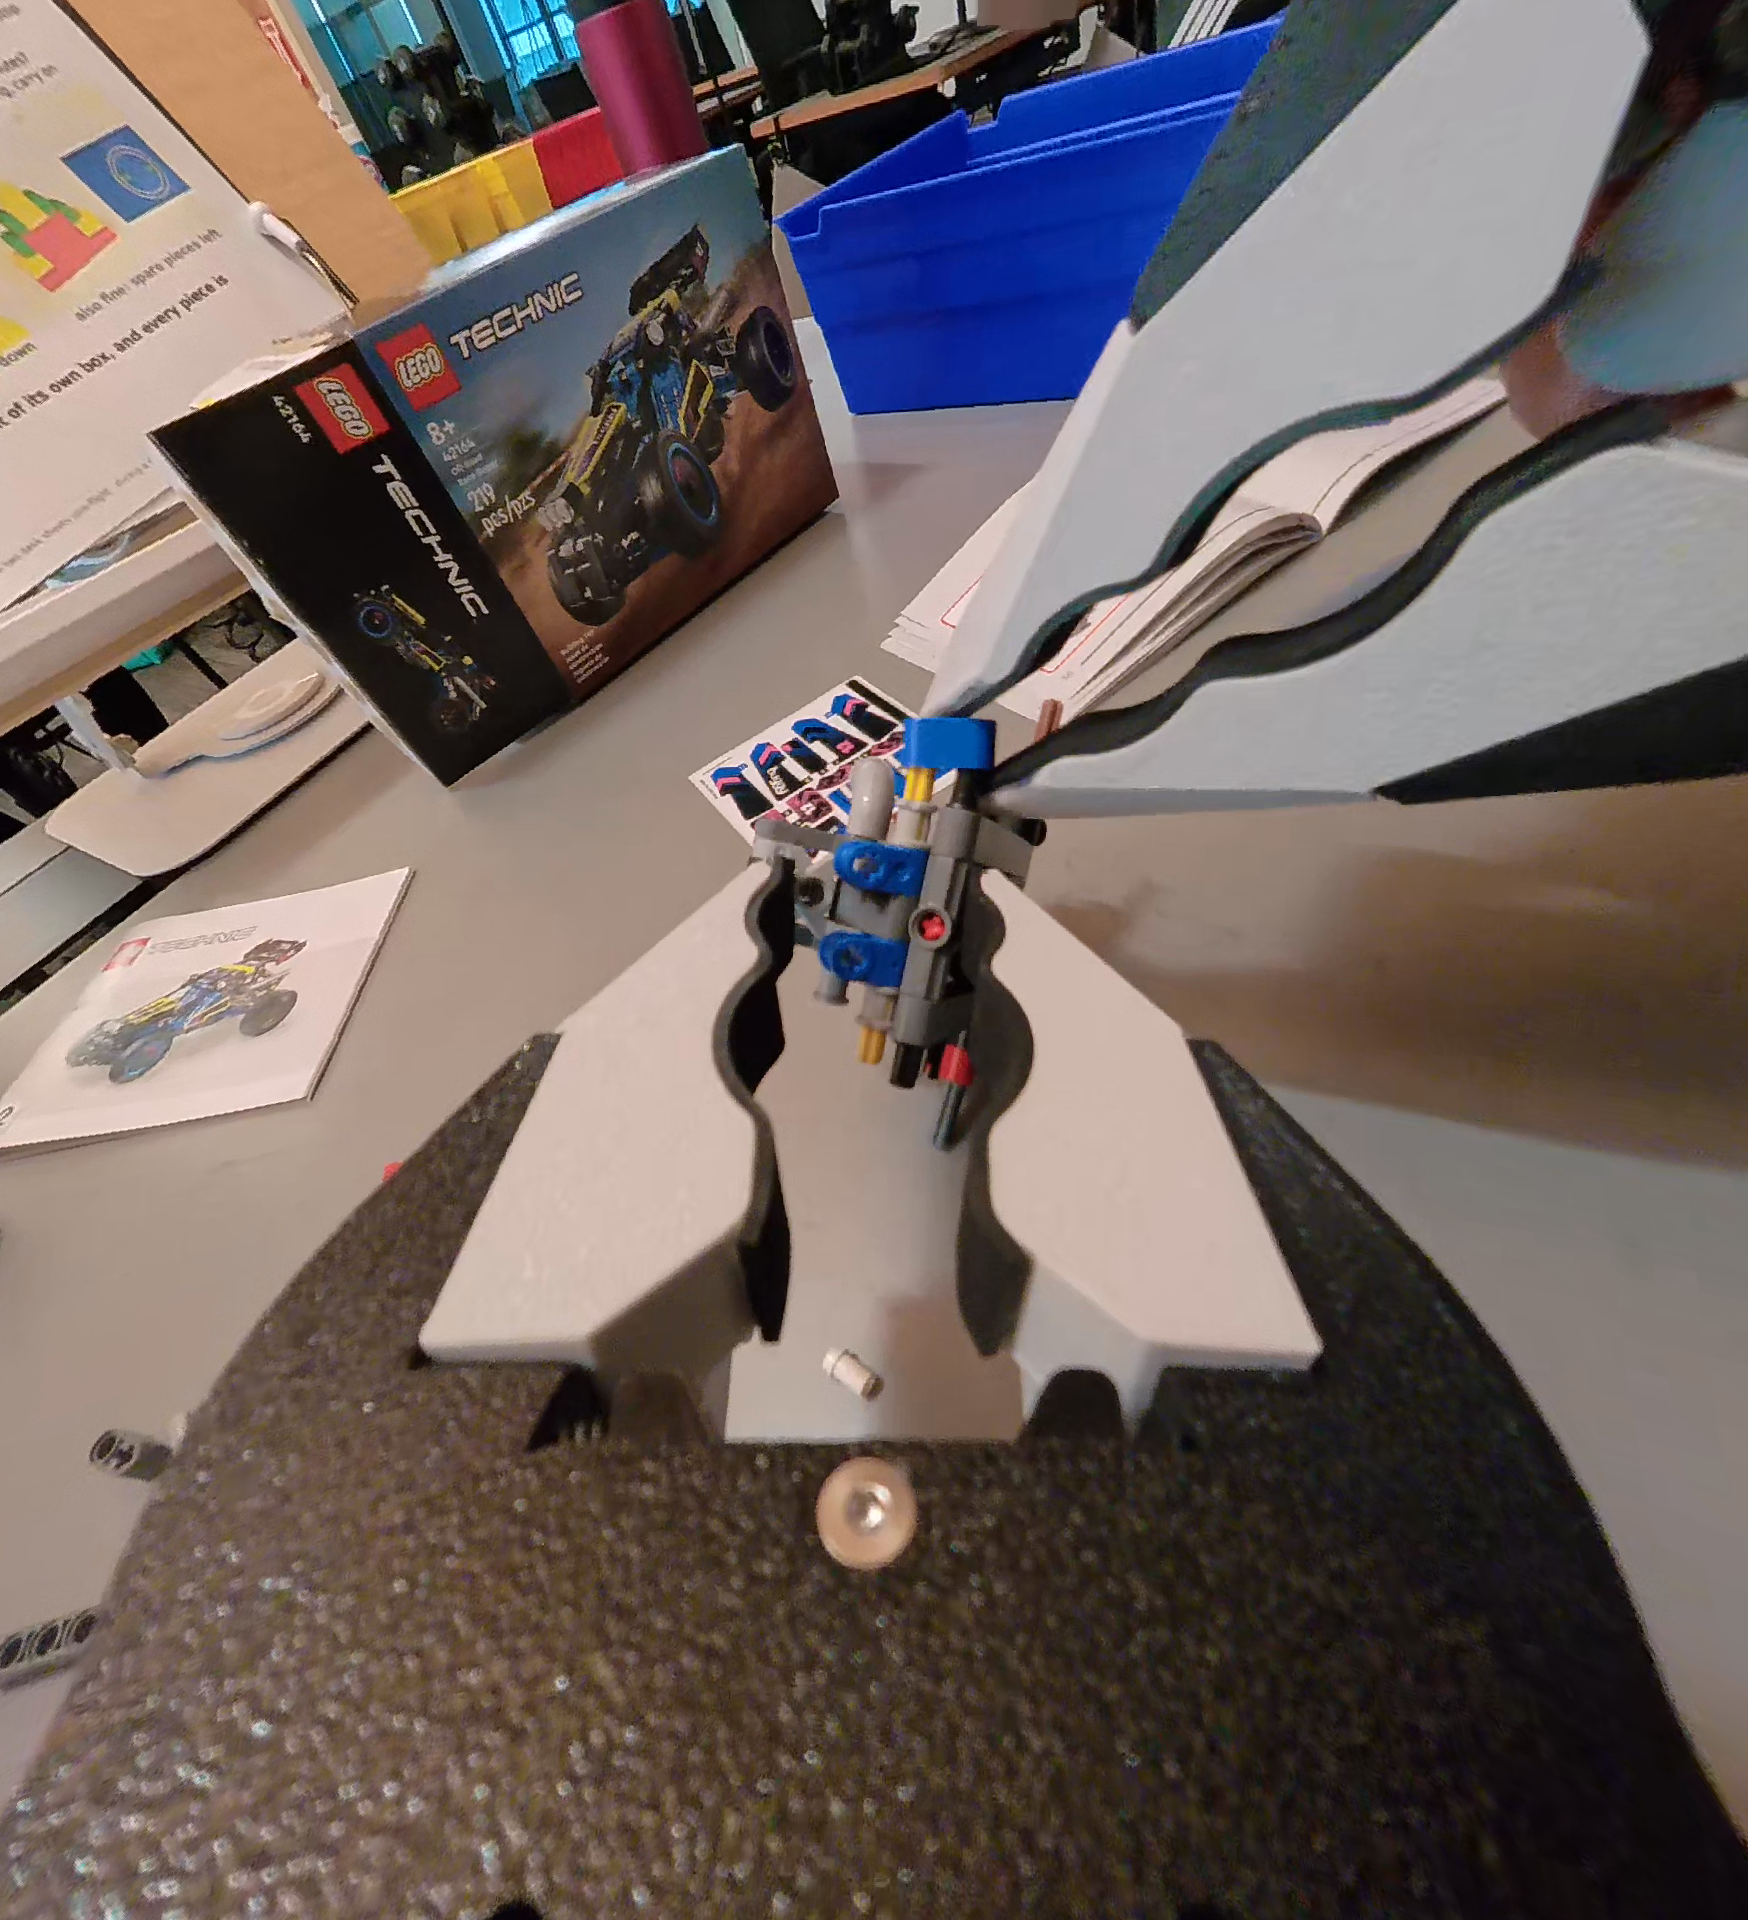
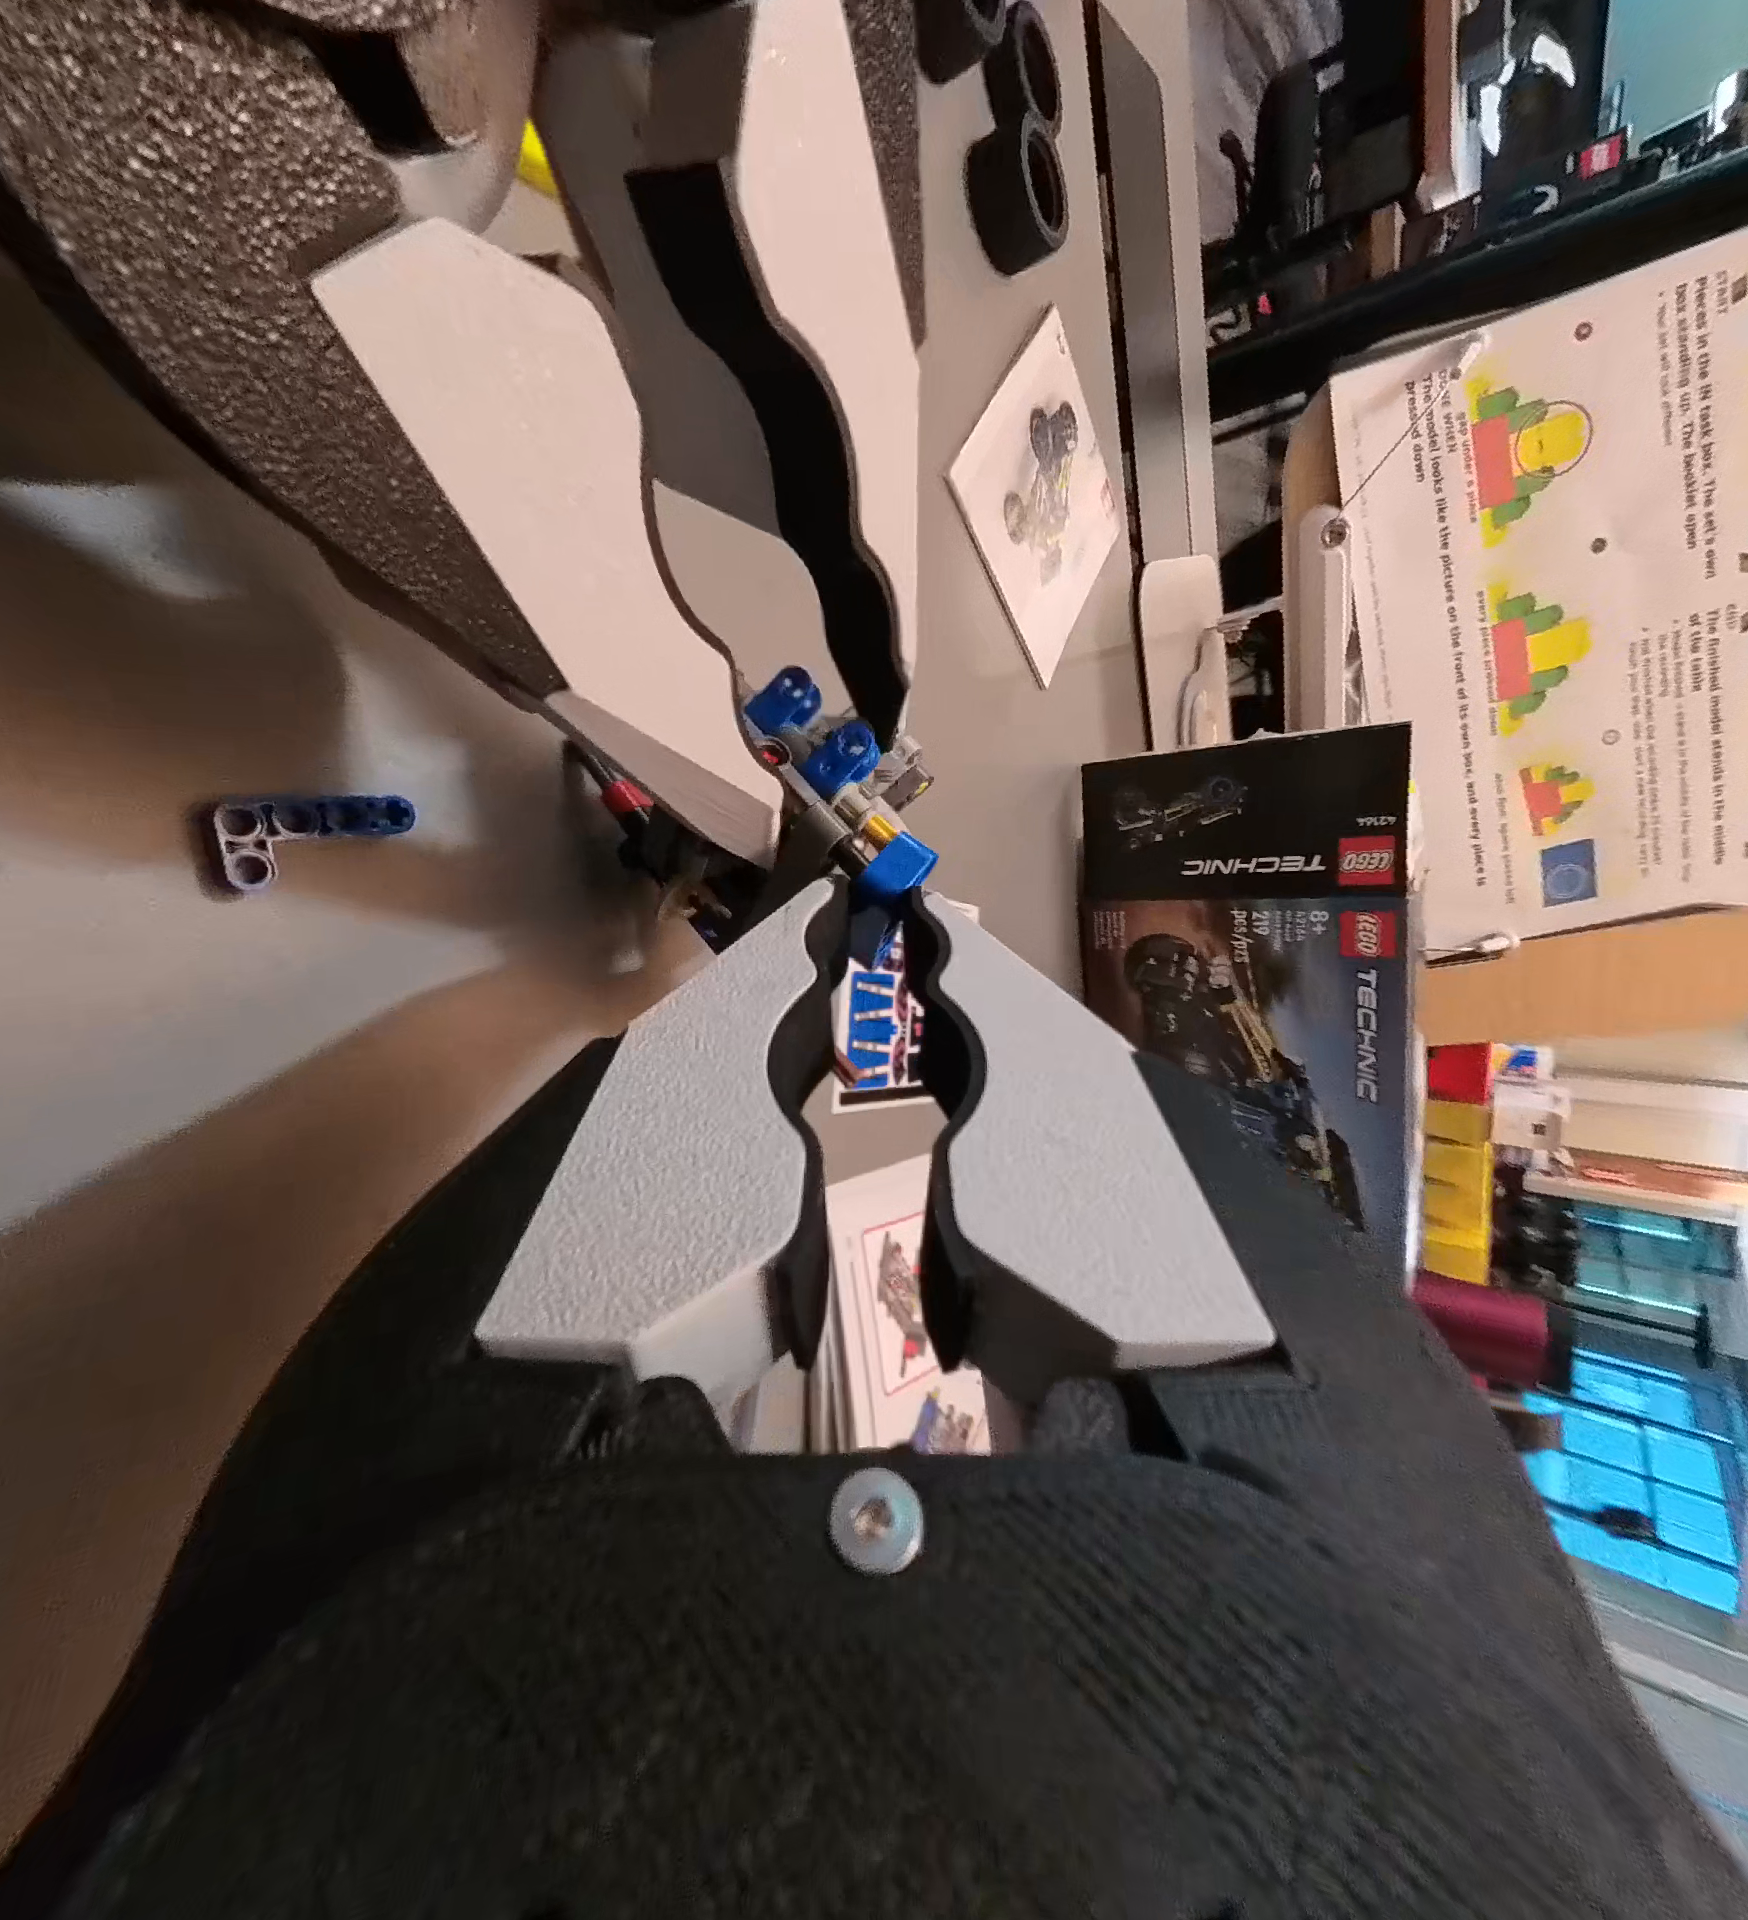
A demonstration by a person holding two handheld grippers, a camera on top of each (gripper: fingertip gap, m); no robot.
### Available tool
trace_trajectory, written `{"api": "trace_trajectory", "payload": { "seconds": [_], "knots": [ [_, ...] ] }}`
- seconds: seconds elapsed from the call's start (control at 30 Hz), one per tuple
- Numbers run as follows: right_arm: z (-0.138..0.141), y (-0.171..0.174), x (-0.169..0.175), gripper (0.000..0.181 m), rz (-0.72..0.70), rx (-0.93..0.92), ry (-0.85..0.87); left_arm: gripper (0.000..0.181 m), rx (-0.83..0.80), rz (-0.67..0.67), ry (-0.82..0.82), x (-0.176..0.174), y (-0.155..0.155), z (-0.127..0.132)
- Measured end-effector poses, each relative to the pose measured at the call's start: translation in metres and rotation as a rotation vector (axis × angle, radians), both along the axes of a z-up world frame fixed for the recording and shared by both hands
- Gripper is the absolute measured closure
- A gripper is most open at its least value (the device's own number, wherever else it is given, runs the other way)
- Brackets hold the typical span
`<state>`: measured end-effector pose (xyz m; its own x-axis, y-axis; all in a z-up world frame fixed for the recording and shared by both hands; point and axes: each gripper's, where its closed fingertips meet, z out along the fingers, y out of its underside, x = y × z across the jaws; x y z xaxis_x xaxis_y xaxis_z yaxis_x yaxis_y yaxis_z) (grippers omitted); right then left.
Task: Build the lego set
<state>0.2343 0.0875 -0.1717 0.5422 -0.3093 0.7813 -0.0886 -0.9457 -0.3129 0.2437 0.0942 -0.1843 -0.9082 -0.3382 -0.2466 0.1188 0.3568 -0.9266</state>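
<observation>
The left hand-held gripper (image 1: 875,935) pinches the grey-blue assembly (image 1: 891,925) — the right hand-held gripper (image 2: 875,914) nips its blue piece (image 2: 896,868) (printed box (image 1: 537,468) behind).

One set box (image 1: 579,468) stands on the counter (image 1: 1472,1299). Left of the box lies one closed booklet (image 1: 195,1023); right of it lie one sticker sheet (image 1: 797,758), one open booklet (image 1: 1254,530) and two nested blue bins (image 1: 984,270). Three black tyres (image 2: 1021,135) sit beyond.

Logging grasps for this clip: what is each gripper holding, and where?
Left gripper clamps the small grey-and-blue assembly by its sides. Right gripper pinches the blue piece at its top end.
</observation>
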Motion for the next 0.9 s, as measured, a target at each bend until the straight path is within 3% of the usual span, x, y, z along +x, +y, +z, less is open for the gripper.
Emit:
{"api": "trace_trajectory", "payload": {
  "seconds": [0.17,0.5,0.9],
  "knots": [
    [-0.0003,0.0016,-0.0023,0.173,0.067,0.167,0.083,0.152,-0.001,-0.012,-0.016,-0.0009,0.0001,0.0006],
    [0.0007,-0.0002,-0.0091,0.174,0.242,0.127,0.219,0.151,0.001,-0.025,-0.027,-0.0020,-0.0010,0.0005],
    [-0.0034,0.0003,-0.0099,0.174,0.190,0.383,0.341,0.152,0.005,-0.024,-0.028,-0.0022,-0.0018,0.0001]
  ]
}}
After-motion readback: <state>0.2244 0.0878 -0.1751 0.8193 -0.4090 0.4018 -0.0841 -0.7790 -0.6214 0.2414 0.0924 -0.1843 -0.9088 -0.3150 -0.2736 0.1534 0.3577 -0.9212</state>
